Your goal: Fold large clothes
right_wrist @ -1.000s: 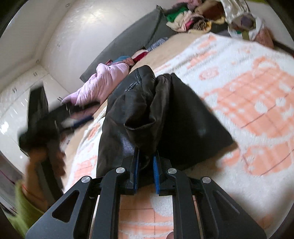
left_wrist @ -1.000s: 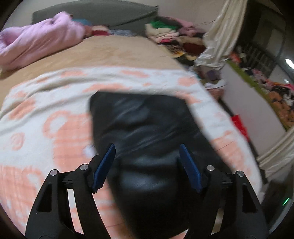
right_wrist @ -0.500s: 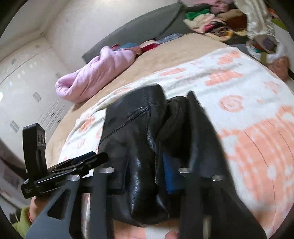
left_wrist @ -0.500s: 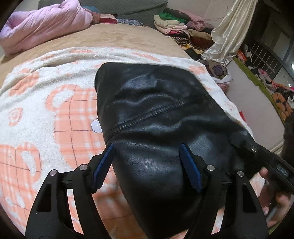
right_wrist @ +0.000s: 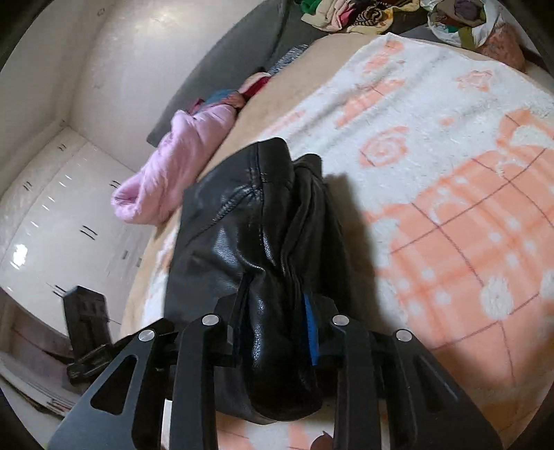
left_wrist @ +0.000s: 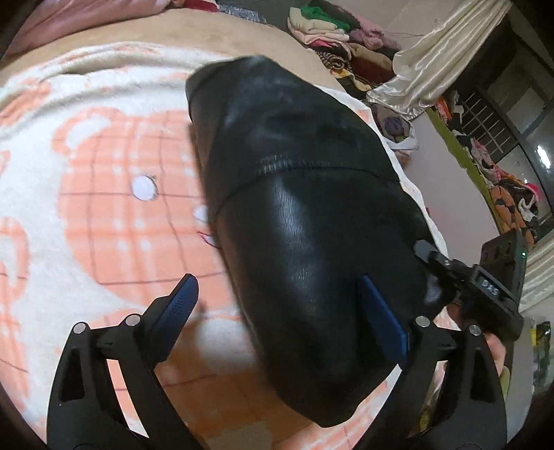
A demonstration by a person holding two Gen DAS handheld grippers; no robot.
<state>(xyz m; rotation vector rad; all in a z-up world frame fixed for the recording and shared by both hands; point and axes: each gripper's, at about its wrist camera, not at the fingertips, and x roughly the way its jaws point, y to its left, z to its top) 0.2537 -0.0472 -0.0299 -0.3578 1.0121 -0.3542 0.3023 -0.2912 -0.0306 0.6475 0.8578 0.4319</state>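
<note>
Over the far edge of the bed I see a pale plastic bag (right_wrist: 460,20), open at the top and stuffed with bunched clothes in purple, olive and white. Beside it lies a loose heap of folded garments (left_wrist: 332,31), in no container that I can make out.

The only writing I can read is "DAS", in pale letters on the black body of my right claw (left_wrist: 424,258), as my left camera sees it at the picture's right edge; a small green light glows on the block above the letters.

The black, glossy leather jacket (left_wrist: 304,221), folded into a thick bundle with a stitched seam running across it, lies on the white fleece blanket with orange checked bear shapes (left_wrist: 97,194) that covers the bed. My left claw (left_wrist: 277,311) hovers over the near end of the bundle, its jaws wide and opening. The blue pad on one side stands out over the blanket, clear of the leather. The other pad shows against the jacket's surface, and I cannot tell whether it touches.

My right claw (right_wrist: 277,329) has the jacket's bunched end between its fingers; the jaws are narrow and opening, and the leather bulges up and out between them. I cannot tell whether the pads press on it. A pink padded garment (right_wrist: 180,152) lies further up the bed, well apart from the jacket.
</note>
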